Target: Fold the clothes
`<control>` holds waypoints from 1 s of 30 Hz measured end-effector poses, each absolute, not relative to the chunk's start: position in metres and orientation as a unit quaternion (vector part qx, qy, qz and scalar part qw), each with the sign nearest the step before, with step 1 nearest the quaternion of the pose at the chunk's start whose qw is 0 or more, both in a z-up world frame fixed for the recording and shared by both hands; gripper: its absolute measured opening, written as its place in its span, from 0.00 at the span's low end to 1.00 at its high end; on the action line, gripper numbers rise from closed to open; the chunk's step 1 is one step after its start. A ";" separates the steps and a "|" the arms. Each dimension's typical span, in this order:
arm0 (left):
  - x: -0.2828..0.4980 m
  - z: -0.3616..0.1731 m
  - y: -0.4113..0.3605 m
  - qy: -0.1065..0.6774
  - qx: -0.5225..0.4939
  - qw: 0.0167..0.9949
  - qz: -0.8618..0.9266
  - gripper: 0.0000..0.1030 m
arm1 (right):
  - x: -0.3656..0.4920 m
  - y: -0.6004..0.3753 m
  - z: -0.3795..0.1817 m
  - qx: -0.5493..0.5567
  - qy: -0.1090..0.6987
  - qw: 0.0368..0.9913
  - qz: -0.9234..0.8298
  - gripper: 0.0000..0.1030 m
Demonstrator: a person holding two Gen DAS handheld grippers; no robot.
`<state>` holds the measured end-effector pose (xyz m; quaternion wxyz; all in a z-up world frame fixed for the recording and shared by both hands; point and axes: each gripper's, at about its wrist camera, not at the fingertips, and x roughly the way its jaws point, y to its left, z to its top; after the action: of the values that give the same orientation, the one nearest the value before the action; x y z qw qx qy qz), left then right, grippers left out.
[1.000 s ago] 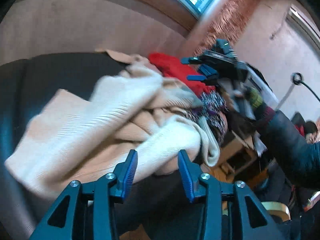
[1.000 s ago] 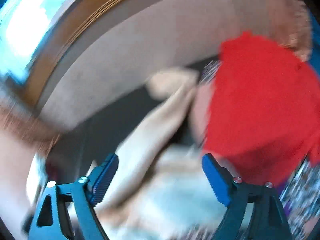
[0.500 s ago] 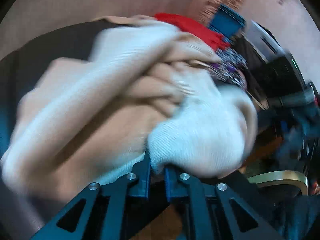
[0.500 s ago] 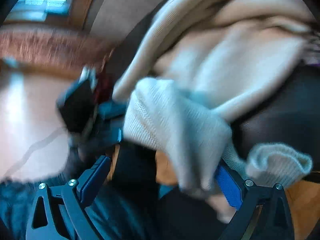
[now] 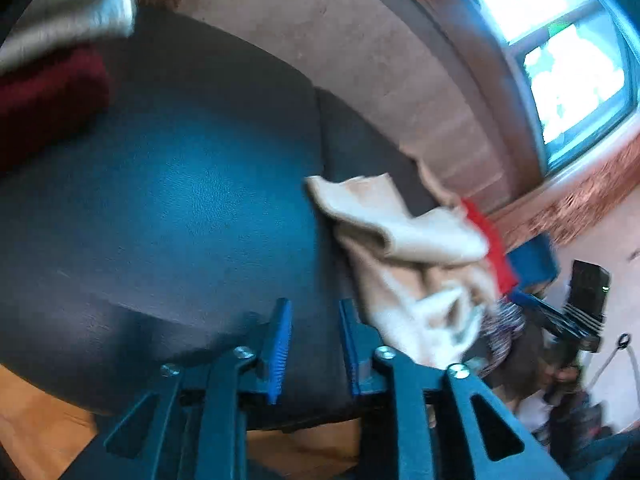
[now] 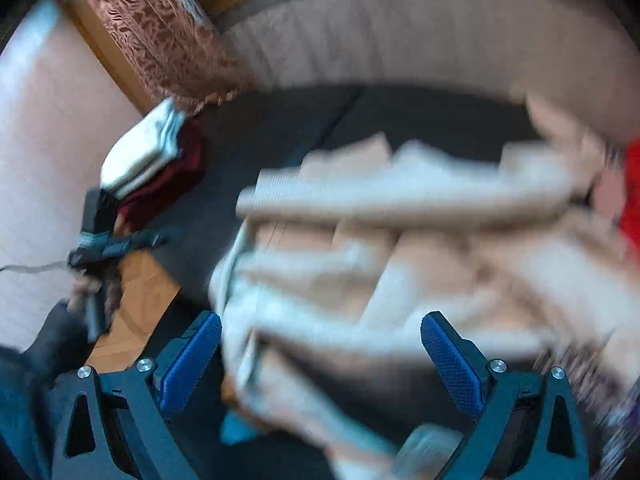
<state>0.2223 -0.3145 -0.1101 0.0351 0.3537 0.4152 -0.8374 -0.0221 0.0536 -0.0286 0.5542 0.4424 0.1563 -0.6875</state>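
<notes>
The left gripper (image 5: pixel 312 344) is hovering over the dark sofa seat (image 5: pixel 180 220), jaws apart with nothing between them. The right gripper (image 6: pixel 320 364) is hanging jaws wide apart — the blurred cream sweater (image 6: pixel 400 240) is lying heaped just beyond them, toward the seat's right end. Folded clothes (image 6: pixel 148 160) are sitting at the left end.

A cream knitted sweater (image 5: pixel 404 256) lies crumpled on the dark sofa seat, its ribbed folds bunched and one flat end spread toward the far side. A red garment (image 5: pixel 490 246) touches its right edge, and a patterned one (image 5: pixel 502 330) peeks out beneath it. At the far left, a folded white piece (image 6: pixel 142 152) rests on a dark red one (image 6: pixel 168 186).
</notes>
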 end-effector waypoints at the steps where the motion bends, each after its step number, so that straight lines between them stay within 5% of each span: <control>1: 0.218 -0.109 -0.310 0.423 0.345 0.023 -0.838 0.30 | -0.028 0.042 -0.023 0.422 0.159 0.556 -0.698 0.99; 3: 0.194 -0.104 -0.282 0.411 0.341 -0.002 -0.845 0.41 | -0.042 0.010 -0.014 0.386 0.172 0.562 -0.711 0.99; 9: 0.142 -0.101 -0.233 0.327 0.399 0.008 -0.857 0.42 | -0.077 -0.103 -0.054 0.386 0.263 0.535 -0.704 1.00; 19: 0.123 -0.122 -0.218 0.311 0.416 0.051 -0.853 0.43 | -0.126 -0.169 -0.150 0.499 0.330 0.474 -0.646 1.00; 22: 0.125 -0.117 -0.229 0.322 0.404 0.051 -0.855 0.29 | -0.126 -0.161 -0.151 0.488 0.323 0.487 -0.649 1.00; 23: 0.126 -0.116 -0.233 0.325 0.400 0.051 -0.855 0.08 | -0.123 -0.160 -0.150 0.479 0.329 0.494 -0.646 1.00; 24: 0.126 -0.114 -0.237 0.329 0.396 0.051 -0.856 0.08 | -0.119 -0.159 -0.149 0.470 0.334 0.502 -0.645 0.93; 26: 0.128 -0.111 -0.244 0.336 0.387 0.051 -0.857 0.07 | -0.111 -0.157 -0.139 0.445 0.337 0.523 -0.644 0.64; 27: 0.129 -0.110 -0.248 0.339 0.383 0.051 -0.858 0.06 | -0.108 -0.157 -0.134 0.434 0.338 0.532 -0.644 0.25; 30: 0.131 -0.105 -0.259 0.350 0.370 0.050 -0.859 0.06 | -0.105 -0.165 -0.113 0.394 0.342 0.532 -0.666 0.18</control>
<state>0.1308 -0.2592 -0.1054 0.0504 0.3703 0.3497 -0.8591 -0.1046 -0.1651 -0.1130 0.5325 0.3942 0.3419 -0.6665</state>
